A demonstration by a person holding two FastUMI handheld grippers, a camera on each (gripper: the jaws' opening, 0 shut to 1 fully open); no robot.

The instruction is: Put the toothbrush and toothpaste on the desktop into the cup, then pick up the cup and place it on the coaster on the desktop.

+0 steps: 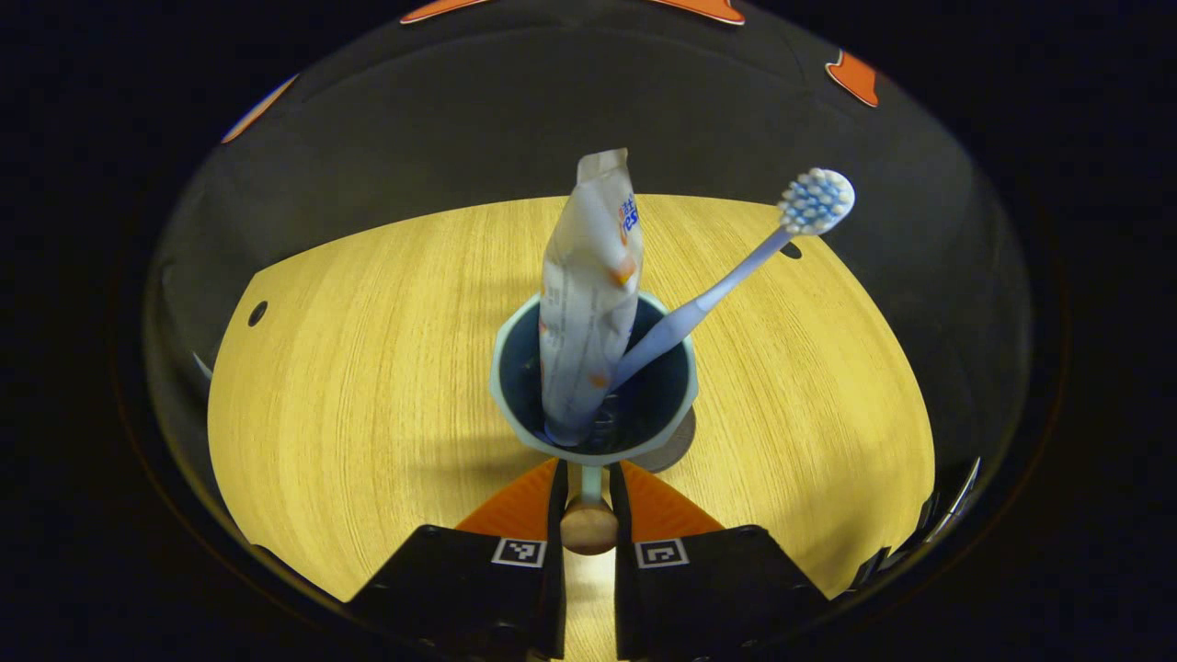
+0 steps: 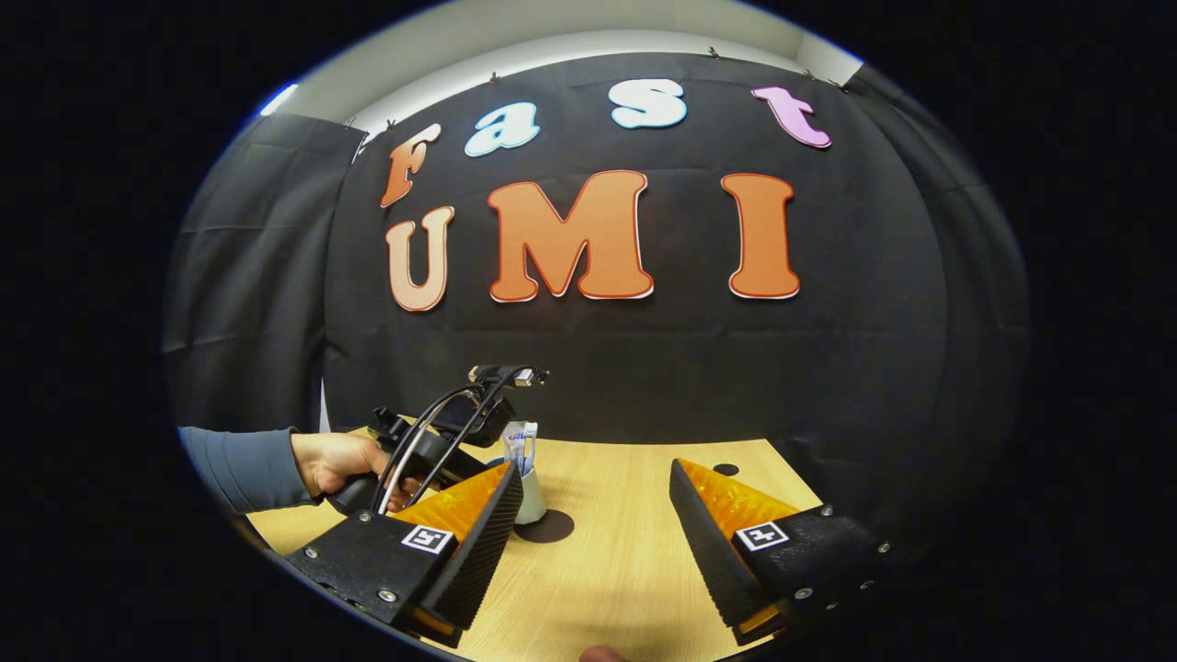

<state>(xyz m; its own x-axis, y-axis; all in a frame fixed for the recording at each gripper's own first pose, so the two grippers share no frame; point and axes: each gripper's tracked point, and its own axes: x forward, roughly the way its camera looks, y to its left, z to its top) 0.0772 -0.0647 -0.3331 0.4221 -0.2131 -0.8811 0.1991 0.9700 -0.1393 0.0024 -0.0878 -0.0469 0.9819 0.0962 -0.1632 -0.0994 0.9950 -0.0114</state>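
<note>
A pale blue cup (image 1: 515,363) with a dark inside stands at the centre of the left gripper view. A white toothpaste tube (image 1: 588,285) stands upright in it, and a blue and white toothbrush (image 1: 736,276) leans to the right, bristles up. My left gripper (image 1: 588,473) is shut on the cup's handle, whose wooden knob (image 1: 588,526) sits between the fingers. A dark round coaster (image 1: 669,450) peeks out under the cup's right side. In the right gripper view the cup (image 2: 531,501) is over the left part of the coaster (image 2: 550,527). My right gripper (image 2: 593,515) hangs open above the desk.
The wooden desktop (image 1: 349,368) has small round holes (image 1: 257,313) near its far corners. A hand (image 2: 336,464) in a grey-blue sleeve holds the left gripper at the left of the right gripper view. Black cloth walls close off the back.
</note>
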